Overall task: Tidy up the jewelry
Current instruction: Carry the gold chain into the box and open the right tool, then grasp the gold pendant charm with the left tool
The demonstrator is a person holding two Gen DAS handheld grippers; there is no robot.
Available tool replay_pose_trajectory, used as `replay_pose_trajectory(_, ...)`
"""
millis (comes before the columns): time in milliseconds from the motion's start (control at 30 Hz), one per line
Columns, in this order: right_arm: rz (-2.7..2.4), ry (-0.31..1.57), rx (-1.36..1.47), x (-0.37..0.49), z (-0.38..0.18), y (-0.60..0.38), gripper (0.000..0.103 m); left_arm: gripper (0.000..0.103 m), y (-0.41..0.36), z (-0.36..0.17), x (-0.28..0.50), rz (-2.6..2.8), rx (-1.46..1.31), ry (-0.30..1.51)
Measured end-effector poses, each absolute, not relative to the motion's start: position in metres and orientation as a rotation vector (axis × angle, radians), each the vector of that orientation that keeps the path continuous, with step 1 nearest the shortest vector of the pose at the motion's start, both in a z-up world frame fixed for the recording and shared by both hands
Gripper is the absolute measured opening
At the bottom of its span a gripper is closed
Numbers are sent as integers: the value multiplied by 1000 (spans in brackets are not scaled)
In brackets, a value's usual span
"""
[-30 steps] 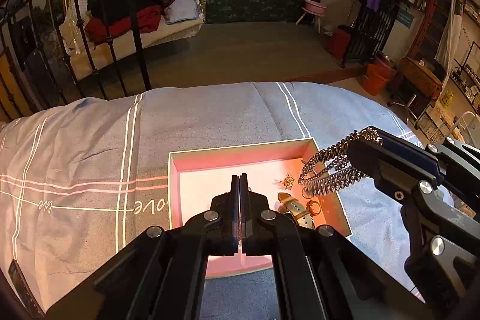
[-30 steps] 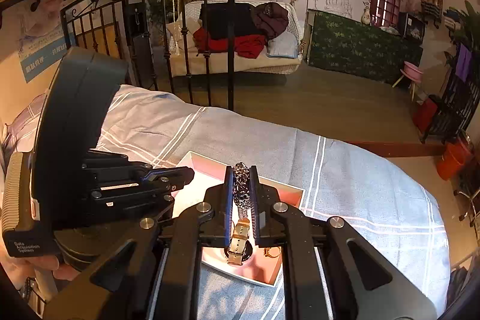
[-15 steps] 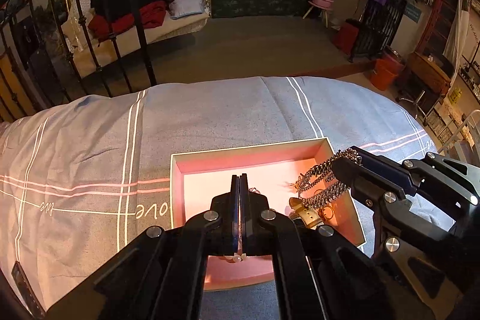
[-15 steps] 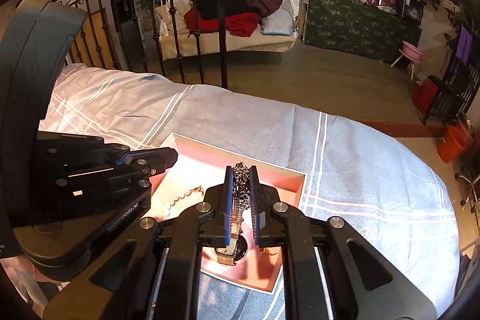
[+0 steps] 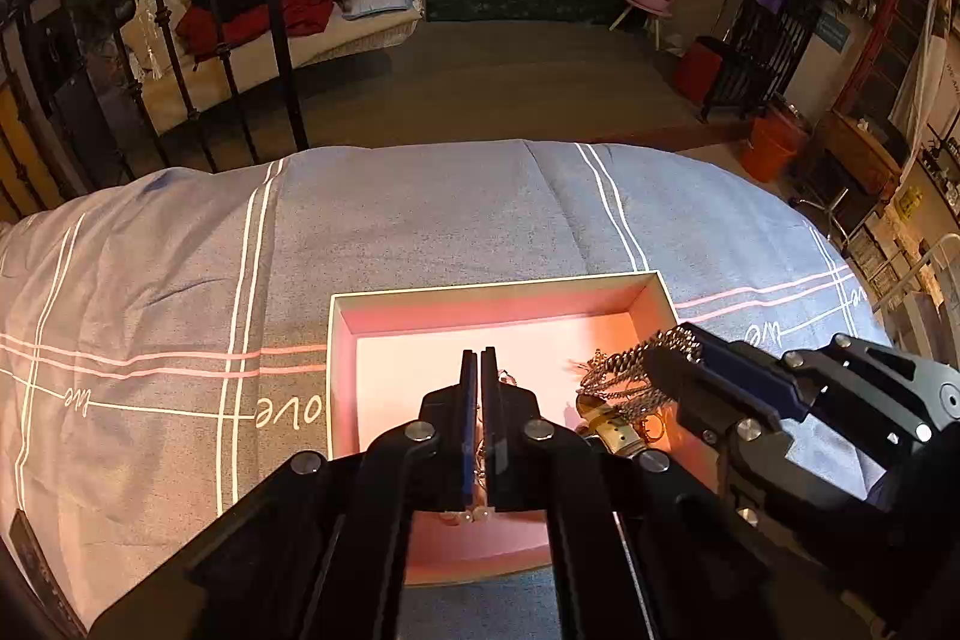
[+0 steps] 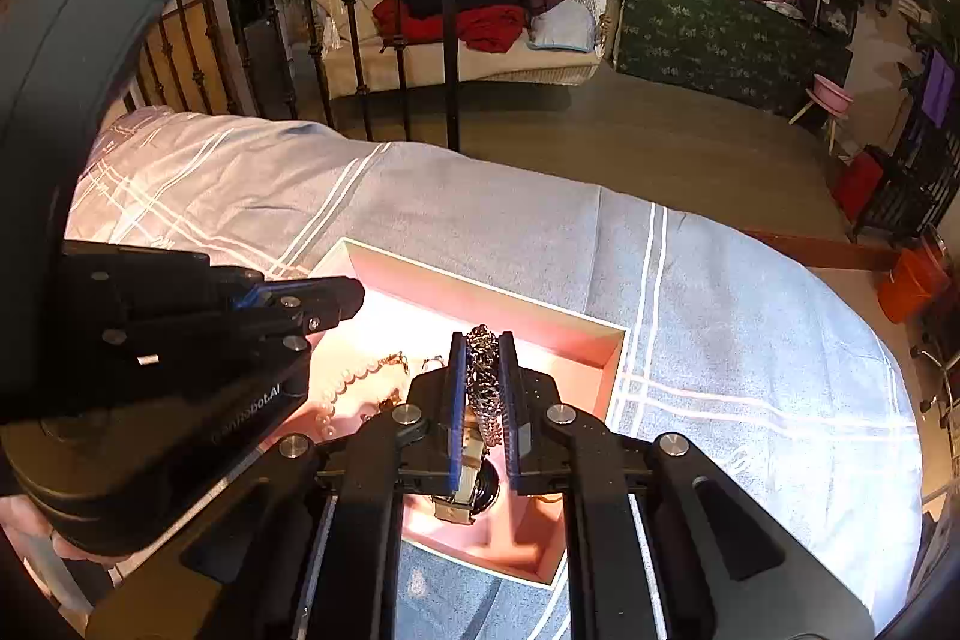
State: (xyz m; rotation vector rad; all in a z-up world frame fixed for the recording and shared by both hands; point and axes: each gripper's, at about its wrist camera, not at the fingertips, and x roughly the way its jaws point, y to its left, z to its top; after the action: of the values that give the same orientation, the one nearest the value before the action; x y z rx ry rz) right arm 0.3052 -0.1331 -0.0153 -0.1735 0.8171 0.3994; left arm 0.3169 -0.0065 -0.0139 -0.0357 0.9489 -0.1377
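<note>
A shallow pink box [image 5: 492, 307] lay open on a grey-blue bedspread [image 5: 420, 220] with white and pink stripes. Both grippers hung over it. The left gripper [image 5: 479, 361] was near the middle of the box; its jaws were opening, only a thin slit between them, and a pearl strand [image 6: 345, 385] ran down through that slit, with a few beads showing at the lower end of the fingers [image 5: 465, 436]. Whether the pads still pinched the strand I could not tell — the gap was too dark. In the right wrist view the rest of the pearls curved across the box floor.

The right gripper [image 6: 482, 349] was clamped on a bunched silver chain [image 6: 483, 382], which filled the space between its blue pads and stuck out past the tips. It hovered over the right part of the box, just above a watch with a pale strap [image 6: 465, 484] lying on the floor there. A small gold ring [image 5: 654, 424] lay beside the watch — inside the box as well.
</note>
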Motion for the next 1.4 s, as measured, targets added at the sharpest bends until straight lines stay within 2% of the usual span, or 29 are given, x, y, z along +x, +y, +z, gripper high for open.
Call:
replay_pose_trajectory(33, 397, 832, -185, 304, -18, -133, 21, 50, -5, -14, 316, -127, -36, 944)
replay_pose_trajectory(67, 386, 843, -199, 303, -21, -133, 33, 69, -4, -12, 313, -109, -36, 925)
replay_pose_trajectory(100, 368, 843, -210, 299, -22, -133, 66, 90, -2, -9, 309, -92, -36, 889)
replay_pose_trajectory(133, 352, 829, -216, 294, -23, -135, 85, 91, -1, -7, 304, -85, -34, 862)
replay_pose_trajectory(200, 353, 814, -216, 280, -27, -139, 85, 92, 0, -9, 294, -104, -25, 870)
replay_pose_trajectory(333, 358, 869, -181, 245, -44, -153, 90, 92, 1, -22, 259, -132, -15, 878)
replay_pose_trajectory(667, 320, 956, -201, 135, -110, -169, 91, 92, -17, -88, 166, -267, 44, 943)
replay_pose_trajectory(767, 304, 923, -160, 129, -107, -178, 93, 89, -24, -101, 162, -278, 95, 947)
replay_pose_trajectory(833, 314, 956, -117, 134, -111, -182, 94, 74, -26, -107, 162, -279, 111, 949)
replay_pose_trajectory(933, 312, 962, -119, 134, -113, -181, 95, 68, -25, -109, 160, -284, 115, 938)
replay_pose_trajectory(1167, 312, 961, -131, 134, -114, -176, 95, 69, -24, -110, 160, -289, 116, 921)
replay_pose_trajectory(1267, 314, 963, -132, 134, -115, -175, 96, 58, -27, -109, 157, -304, 129, 913)
replay_pose_trajectory(1400, 314, 964, -134, 134, -115, -173, 96, 25, -31, -108, 151, -343, 147, 896)
